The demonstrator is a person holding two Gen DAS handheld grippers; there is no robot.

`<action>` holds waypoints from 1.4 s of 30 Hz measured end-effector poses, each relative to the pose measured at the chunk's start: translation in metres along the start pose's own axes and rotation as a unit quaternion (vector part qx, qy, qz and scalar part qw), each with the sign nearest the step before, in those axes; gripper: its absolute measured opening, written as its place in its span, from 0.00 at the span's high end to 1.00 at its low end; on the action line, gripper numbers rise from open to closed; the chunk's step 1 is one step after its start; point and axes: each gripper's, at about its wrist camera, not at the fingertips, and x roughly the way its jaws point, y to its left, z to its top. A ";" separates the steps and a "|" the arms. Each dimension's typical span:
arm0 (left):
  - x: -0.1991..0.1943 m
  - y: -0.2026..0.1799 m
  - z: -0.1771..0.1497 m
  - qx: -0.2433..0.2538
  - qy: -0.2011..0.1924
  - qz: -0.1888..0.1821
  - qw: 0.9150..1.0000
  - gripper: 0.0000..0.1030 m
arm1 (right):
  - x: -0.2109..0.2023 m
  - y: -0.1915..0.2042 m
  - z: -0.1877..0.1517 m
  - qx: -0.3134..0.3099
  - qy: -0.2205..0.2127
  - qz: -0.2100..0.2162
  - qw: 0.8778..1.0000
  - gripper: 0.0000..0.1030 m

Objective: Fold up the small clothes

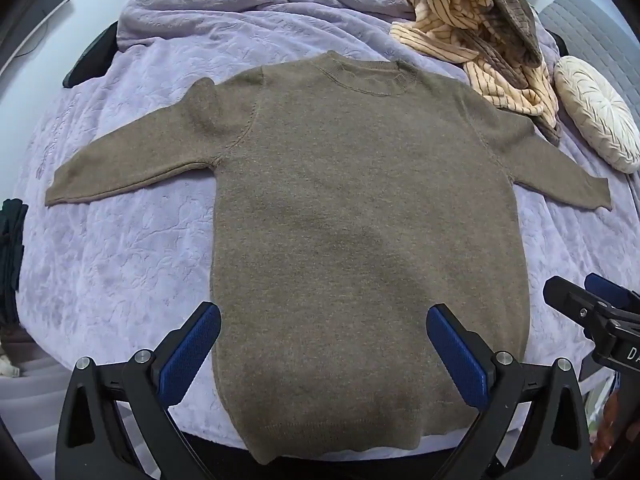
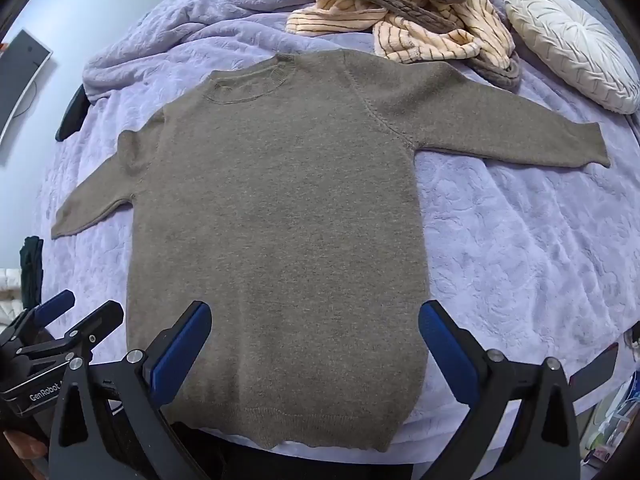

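Brown knit sweater (image 1: 360, 220) lies flat, long axis 6-to-12, hem nearest. Left gripper (image 1: 324, 344) and right gripper (image 2: 314, 340) hover over the hem, jaws apart, empty.

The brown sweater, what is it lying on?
The brown sweater lies flat, sleeves spread, on a lavender quilted bedspread that shows all around it. Whatever is directly beneath its body is covered. Its hem reaches the bed's near edge.

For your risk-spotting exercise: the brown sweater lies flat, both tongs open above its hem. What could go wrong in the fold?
1. The striped clothes pile touches the sweater at its right shoulder; folding that sleeve may snag it.
2. The hem overhangs the bedspread edge; it could slip off.
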 end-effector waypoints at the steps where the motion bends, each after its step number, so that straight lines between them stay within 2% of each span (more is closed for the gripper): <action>1: -0.001 -0.001 0.000 0.000 -0.001 0.009 1.000 0.00 | -0.001 0.001 -0.002 -0.004 0.000 -0.003 1.000 0.00; 13: -0.001 -0.001 0.011 -0.015 -0.004 0.040 0.999 0.00 | 0.005 0.000 0.008 -0.016 0.008 0.007 1.000 0.00; 20: 0.003 0.003 0.016 -0.035 0.008 0.031 0.999 0.00 | 0.012 -0.001 0.018 -0.021 0.016 0.007 1.000 0.00; 28: 0.009 -0.005 0.018 -0.019 0.025 0.031 0.999 0.00 | 0.014 -0.001 0.022 -0.022 0.021 0.002 1.000 0.00; 32: 0.009 -0.006 0.019 -0.015 0.027 0.018 0.999 0.00 | 0.015 -0.002 0.021 -0.013 0.024 0.002 1.000 0.00; 36: 0.008 -0.008 0.019 -0.011 0.022 0.038 0.999 0.00 | 0.014 0.002 0.022 -0.012 0.021 0.001 1.000 0.00; 42: 0.006 -0.004 0.017 -0.014 0.022 0.030 0.999 0.00 | 0.012 0.008 0.021 -0.021 0.020 0.000 1.000 0.00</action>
